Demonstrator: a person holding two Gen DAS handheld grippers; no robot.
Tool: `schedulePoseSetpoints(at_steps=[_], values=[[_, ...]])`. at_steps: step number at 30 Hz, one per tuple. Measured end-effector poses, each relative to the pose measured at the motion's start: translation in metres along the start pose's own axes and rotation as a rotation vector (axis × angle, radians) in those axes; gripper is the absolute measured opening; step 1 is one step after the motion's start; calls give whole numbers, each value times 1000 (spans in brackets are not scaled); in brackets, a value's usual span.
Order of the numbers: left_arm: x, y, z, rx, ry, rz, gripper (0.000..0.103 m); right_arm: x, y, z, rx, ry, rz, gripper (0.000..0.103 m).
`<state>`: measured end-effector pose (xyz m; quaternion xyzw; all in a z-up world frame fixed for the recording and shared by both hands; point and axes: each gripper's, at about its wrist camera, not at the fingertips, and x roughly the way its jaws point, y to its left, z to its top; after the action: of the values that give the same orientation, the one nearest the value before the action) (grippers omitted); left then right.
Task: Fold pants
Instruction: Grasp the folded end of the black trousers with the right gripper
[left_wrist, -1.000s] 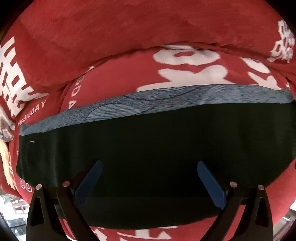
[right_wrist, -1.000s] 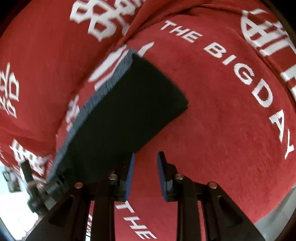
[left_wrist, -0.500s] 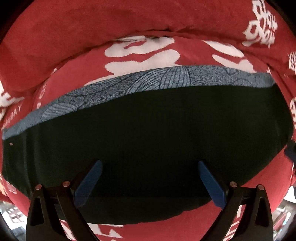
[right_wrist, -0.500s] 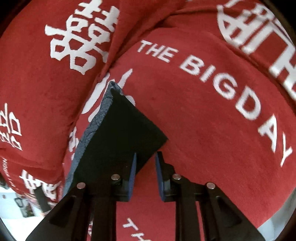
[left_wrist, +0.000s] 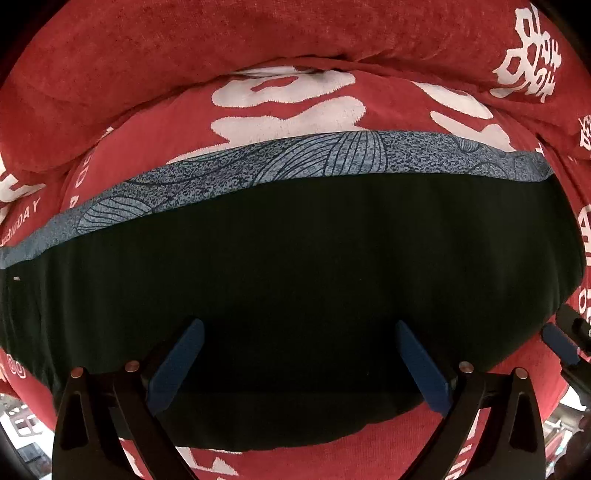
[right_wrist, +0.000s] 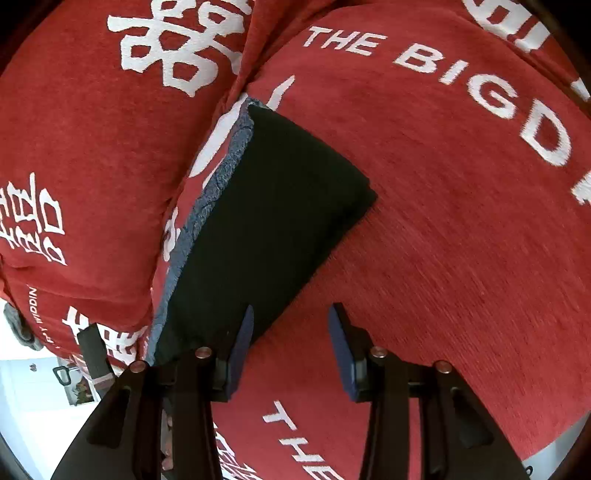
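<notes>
The folded black pants (left_wrist: 295, 266) lie flat on a red cushion (left_wrist: 280, 110), with a grey-blue patterned band (left_wrist: 332, 155) along their far edge. My left gripper (left_wrist: 299, 365) hangs straight over them, open wide, with nothing pinched between its blue pads (left_wrist: 177, 362). In the right wrist view the pants (right_wrist: 273, 221) run away to the upper left. My right gripper (right_wrist: 291, 347) is at their near right edge. Its jaws are opening, and its left pad (right_wrist: 240, 347) overlaps the fabric edge without pressing on it. Mostly red cushion (right_wrist: 443, 240) shows in the gap. The right gripper's tip (left_wrist: 561, 343) shows at the left wrist view's right border.
A red back cushion (left_wrist: 221, 48) with white characters rises behind the pants. White lettering (right_wrist: 480, 85) crosses the seat to the right of them. The cushion's front edge and a pale floor (right_wrist: 33, 406) show at the lower left.
My right gripper's jaws have spread apart beside the pants' edge. The left wrist view has slid along the pants and come closer, and the right gripper's tip has come into it.
</notes>
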<state>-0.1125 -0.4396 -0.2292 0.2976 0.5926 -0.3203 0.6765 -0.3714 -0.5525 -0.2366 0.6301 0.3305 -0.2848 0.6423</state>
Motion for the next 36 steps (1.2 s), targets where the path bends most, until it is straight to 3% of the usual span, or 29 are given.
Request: schedulePoseSetpoints(at_steps=[15,21,25,27,28,29,33,36], values=[[0,4,-1,-6,-1,-6,103,0,-10,6,-17,-104,91,46],[1,4,-2,-7,-14,-10,103,13,-4,18,-32,-167,170,48],[1,5,-3,16,-10,-18,103,26,-1,27,43,-180,241,48],[0,7,2,28,1,-20,103,31,0,33,95,-144,249,42],[-4,9,5,28,-4,-11,103,34,0,36,117,-119,240,22],[-10,11,9,26,-32,12,103,34,0,37,128,-103,240,14],[-27,21,22,-2,-122,34,103,18,23,34,40,-104,253,13],[-9,12,23,46,-47,8,103,6,43,28,-23,-113,267,13]])
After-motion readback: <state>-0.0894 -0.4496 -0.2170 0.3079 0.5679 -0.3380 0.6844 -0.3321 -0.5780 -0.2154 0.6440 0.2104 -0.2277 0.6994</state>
